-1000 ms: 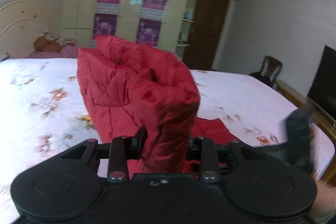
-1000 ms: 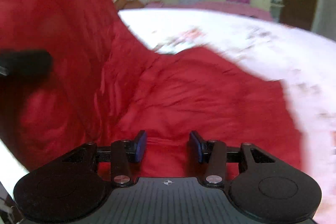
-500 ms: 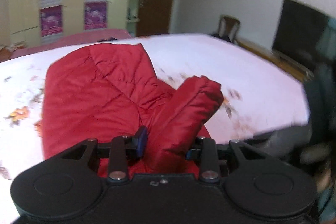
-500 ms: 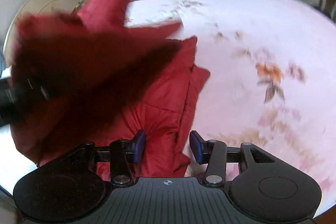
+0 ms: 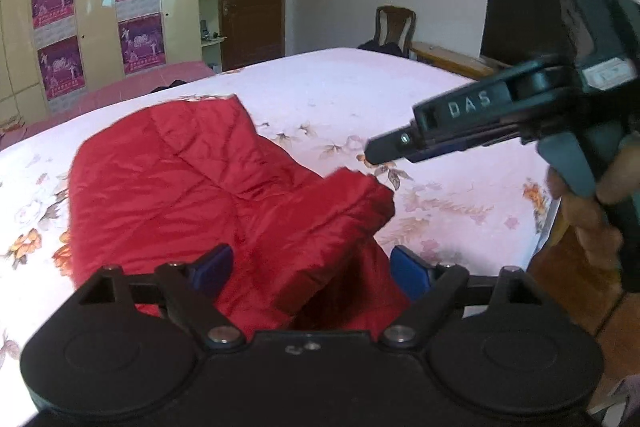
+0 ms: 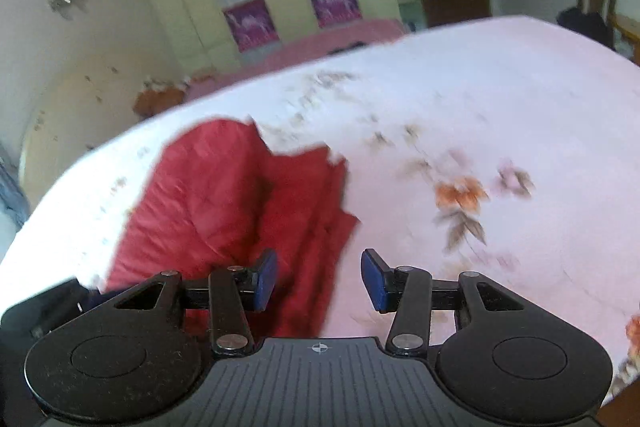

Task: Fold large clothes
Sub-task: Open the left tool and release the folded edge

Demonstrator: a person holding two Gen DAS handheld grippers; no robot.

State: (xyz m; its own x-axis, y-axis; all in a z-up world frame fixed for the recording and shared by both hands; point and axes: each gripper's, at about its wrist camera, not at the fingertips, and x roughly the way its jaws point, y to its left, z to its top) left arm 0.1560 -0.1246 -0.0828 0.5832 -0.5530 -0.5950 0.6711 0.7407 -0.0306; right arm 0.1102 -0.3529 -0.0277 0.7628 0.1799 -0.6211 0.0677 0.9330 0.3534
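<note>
Left gripper [image 5: 308, 269] at lower centre, fingers spread wide with a red quilted jacket [image 5: 200, 195] sleeve lying loosely between them, jacket spreading up-left over the floral bedsheet [image 5: 400, 99], right gripper [image 6: 319, 281] released, jacket at its lower left.

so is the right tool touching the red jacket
Apart. The left wrist view shows the right tool held in the air above the bedsheet, with a clear gap to the red jacket.

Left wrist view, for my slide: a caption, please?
Left gripper open over the red jacket on the floral bed; right gripper empty.
</note>
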